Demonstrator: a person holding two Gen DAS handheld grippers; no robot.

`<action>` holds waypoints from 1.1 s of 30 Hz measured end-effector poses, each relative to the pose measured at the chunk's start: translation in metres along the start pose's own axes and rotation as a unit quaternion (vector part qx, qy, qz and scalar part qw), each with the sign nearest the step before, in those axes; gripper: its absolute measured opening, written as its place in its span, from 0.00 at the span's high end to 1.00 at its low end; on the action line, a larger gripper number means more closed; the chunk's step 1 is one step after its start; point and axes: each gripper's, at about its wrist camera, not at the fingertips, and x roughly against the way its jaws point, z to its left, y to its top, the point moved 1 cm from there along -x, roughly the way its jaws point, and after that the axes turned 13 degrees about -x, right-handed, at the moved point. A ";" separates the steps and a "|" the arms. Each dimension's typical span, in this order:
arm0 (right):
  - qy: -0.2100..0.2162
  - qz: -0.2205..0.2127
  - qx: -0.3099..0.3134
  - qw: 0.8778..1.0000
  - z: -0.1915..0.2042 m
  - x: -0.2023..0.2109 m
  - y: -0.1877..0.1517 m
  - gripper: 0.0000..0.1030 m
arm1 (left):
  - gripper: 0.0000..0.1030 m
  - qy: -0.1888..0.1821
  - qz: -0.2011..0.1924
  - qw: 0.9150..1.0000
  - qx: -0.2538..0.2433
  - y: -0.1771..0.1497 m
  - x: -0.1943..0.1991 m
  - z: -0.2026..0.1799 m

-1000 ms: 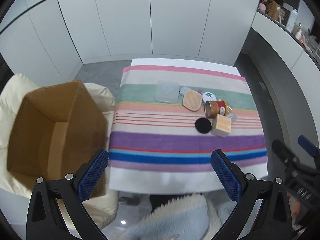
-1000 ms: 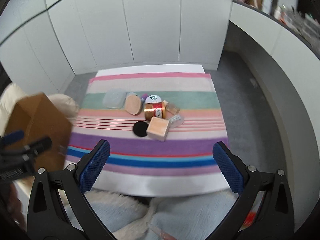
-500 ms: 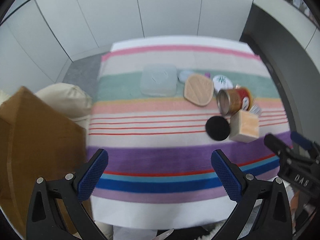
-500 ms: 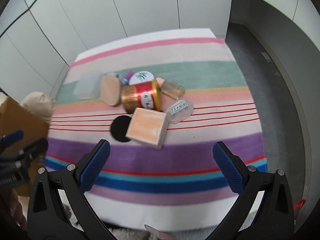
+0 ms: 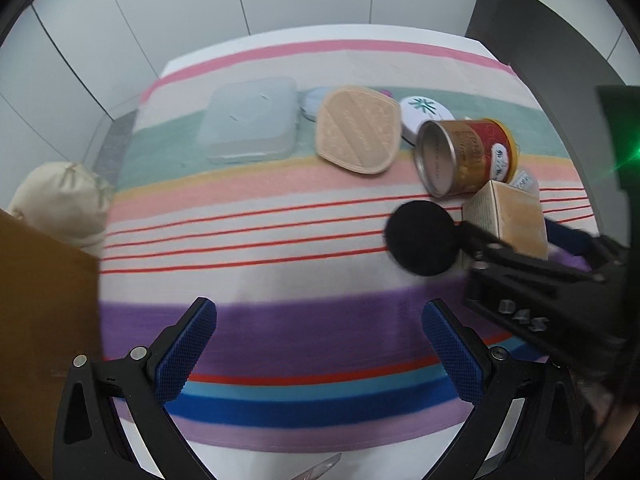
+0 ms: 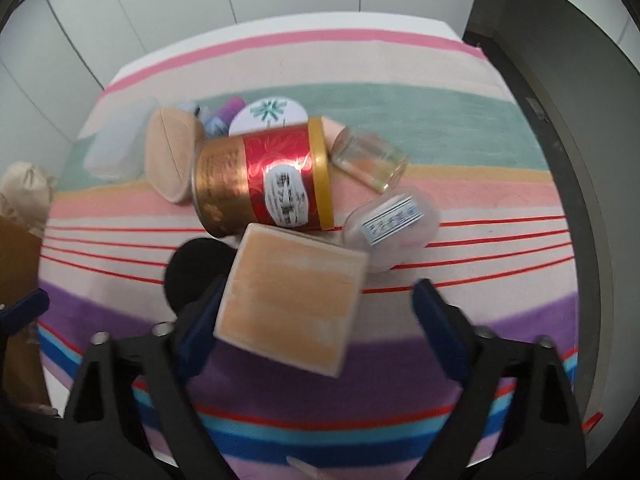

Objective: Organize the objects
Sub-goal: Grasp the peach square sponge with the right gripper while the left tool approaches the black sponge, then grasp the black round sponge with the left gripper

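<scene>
Right gripper [image 6: 316,320] spread wide, straddling the box [image 6: 290,304]; left finger beside its edge, contact unclear through blur, right finger well apart. Nothing held. Left gripper [image 5: 318,344] wide open, empty, over the purple stripe of the cloth [image 5: 280,216]. Crowding the box: black pad [image 5: 420,238] touching its left side, tin [image 6: 264,182] lying just behind, glass jar [image 6: 368,158] and labelled case [image 6: 390,226] behind to the right. Clear tray [image 5: 252,120], beige puff [image 5: 356,128] and white disc [image 5: 426,112] further back. Cardboard carton [image 5: 44,320] off the cloth's left edge.
</scene>
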 end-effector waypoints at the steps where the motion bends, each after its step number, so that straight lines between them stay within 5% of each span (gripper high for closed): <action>1: 0.005 -0.004 0.002 1.000 -0.002 -0.001 -0.001 0.30 | 0.00 -0.001 0.003 1.000 -0.001 0.000 -0.004 -0.004; 3: -0.010 -0.016 0.016 1.000 -0.005 0.000 0.000 0.46 | 0.00 -0.011 0.003 1.000 -0.003 0.001 -0.009 -0.011; 18: -0.020 -0.039 -0.010 0.999 -0.059 0.021 0.015 0.47 | 0.02 -0.034 -0.002 0.999 0.034 0.025 -0.038 -0.044; 21: -0.022 -0.040 -0.006 0.999 -0.060 0.021 0.015 0.47 | 0.14 -0.002 -0.014 0.999 0.032 0.030 -0.039 -0.048; 23: -0.021 -0.040 -0.003 0.999 -0.057 0.023 0.014 0.47 | 0.46 0.002 -0.031 0.999 0.029 0.030 -0.035 -0.048; 33: -0.020 -0.041 0.011 0.999 -0.051 0.024 0.011 0.47 | 0.52 0.000 -0.020 0.998 0.051 0.026 -0.028 -0.032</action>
